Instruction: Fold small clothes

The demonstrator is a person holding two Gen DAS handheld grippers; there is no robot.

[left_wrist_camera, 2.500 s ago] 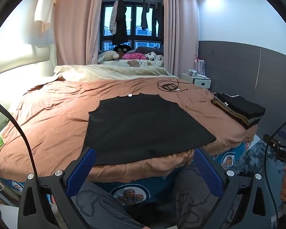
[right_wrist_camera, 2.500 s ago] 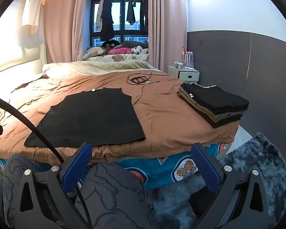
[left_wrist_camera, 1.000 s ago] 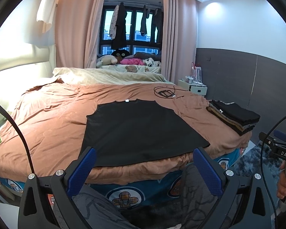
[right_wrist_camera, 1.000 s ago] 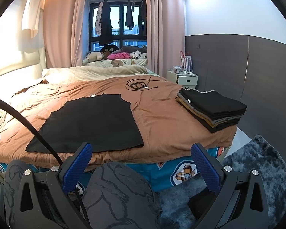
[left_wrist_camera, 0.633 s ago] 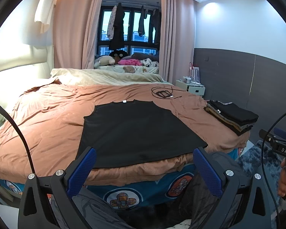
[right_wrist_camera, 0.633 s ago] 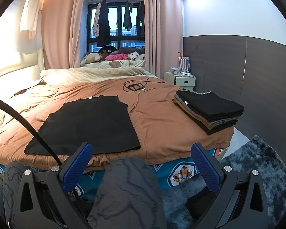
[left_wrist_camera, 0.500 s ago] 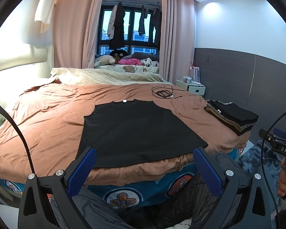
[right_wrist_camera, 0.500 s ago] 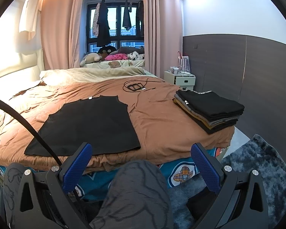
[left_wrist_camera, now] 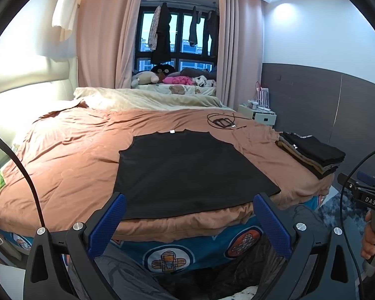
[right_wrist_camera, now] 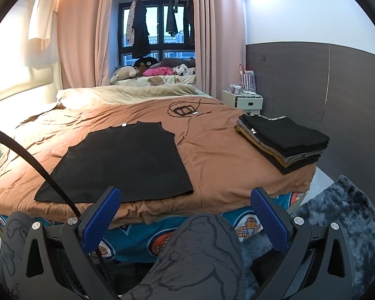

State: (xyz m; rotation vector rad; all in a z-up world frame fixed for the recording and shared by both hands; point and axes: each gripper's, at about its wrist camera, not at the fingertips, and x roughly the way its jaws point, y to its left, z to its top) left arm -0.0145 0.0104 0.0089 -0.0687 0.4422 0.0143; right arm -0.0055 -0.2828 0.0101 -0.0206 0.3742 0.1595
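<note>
1. The left tool (left_wrist_camera: 187, 210) hangs off the bed's near edge, its blue fingers wide apart and gripping nothing.
2. The right tool (right_wrist_camera: 185, 202) does the same, fingers apart and bare.
3. A black shirt (left_wrist_camera: 187, 170) lies flat on the brown bed cover (left_wrist_camera: 67, 165), hem at the near edge.
4. A stack of folded clothes (right_wrist_camera: 284, 140) sits at the bed's near right corner.

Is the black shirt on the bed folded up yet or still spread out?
Spread out. The black shirt lies flat in one layer on the brown duvet, neck tag showing at the far edge, unlike the folded stack beside it.
</note>
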